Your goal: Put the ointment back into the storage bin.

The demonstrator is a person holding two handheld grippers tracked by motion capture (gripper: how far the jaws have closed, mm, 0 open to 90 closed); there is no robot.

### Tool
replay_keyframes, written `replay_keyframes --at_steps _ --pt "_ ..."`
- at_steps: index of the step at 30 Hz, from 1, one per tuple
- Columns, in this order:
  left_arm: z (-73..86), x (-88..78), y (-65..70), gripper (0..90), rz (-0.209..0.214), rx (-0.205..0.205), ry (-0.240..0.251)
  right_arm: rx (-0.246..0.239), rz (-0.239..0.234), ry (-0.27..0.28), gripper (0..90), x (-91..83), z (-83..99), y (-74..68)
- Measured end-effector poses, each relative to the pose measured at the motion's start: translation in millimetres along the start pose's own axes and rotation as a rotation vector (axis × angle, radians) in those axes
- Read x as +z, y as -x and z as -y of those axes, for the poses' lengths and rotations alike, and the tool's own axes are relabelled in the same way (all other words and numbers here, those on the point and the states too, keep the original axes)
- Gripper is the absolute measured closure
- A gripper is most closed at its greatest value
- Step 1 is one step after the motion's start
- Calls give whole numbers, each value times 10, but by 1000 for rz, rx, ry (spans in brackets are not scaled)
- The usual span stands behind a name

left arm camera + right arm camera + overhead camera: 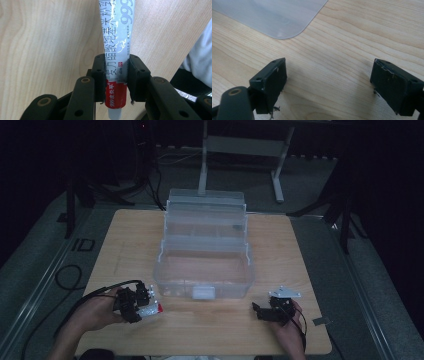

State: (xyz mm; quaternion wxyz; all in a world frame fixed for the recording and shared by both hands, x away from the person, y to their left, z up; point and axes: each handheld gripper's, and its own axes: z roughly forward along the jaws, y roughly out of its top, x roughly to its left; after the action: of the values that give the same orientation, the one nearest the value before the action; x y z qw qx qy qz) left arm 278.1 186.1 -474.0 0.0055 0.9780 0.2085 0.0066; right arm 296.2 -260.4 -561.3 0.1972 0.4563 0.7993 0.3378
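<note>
A silver-grey ointment tube (pixel 117 42) with a red band and a white cap sits clamped between the jaws of my left gripper (pixel 116 75). In the high view that left gripper (pixel 145 306) is at the table's front left, with the tube (pixel 150 310) sticking out to the right, its red end outermost. My right gripper (pixel 328 85) stands open above bare wood, nothing between its black pads. It shows at the front right as the right gripper (pixel 260 311), held by a hand. A clear plastic box (pixel 202 265) with a raised lid stands at mid-table between the two grippers.
The box's rounded corner (pixel 279 17) lies just ahead of the right gripper. A table frame (pixel 240 150) stands on the floor beyond the wooden table (pixel 125 240). Cables (pixel 70 277) trail off the left side.
</note>
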Motion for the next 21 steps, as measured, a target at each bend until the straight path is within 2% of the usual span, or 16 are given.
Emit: replay_keyframes --at_steps 5,9,17,21 --pt "-8 -80 -3 704 -17 25 13 0 0 0 136 0 0 0" --pt "-11 -146 -16 704 -7 37 31 0 0 0 136 0 0 0" --pt "-36 -264 -46 704 -24 60 35 0 0 0 136 0 0 0" --pt "-45 -318 -55 704 -24 76 57 1 0 0 136 0 0 0"
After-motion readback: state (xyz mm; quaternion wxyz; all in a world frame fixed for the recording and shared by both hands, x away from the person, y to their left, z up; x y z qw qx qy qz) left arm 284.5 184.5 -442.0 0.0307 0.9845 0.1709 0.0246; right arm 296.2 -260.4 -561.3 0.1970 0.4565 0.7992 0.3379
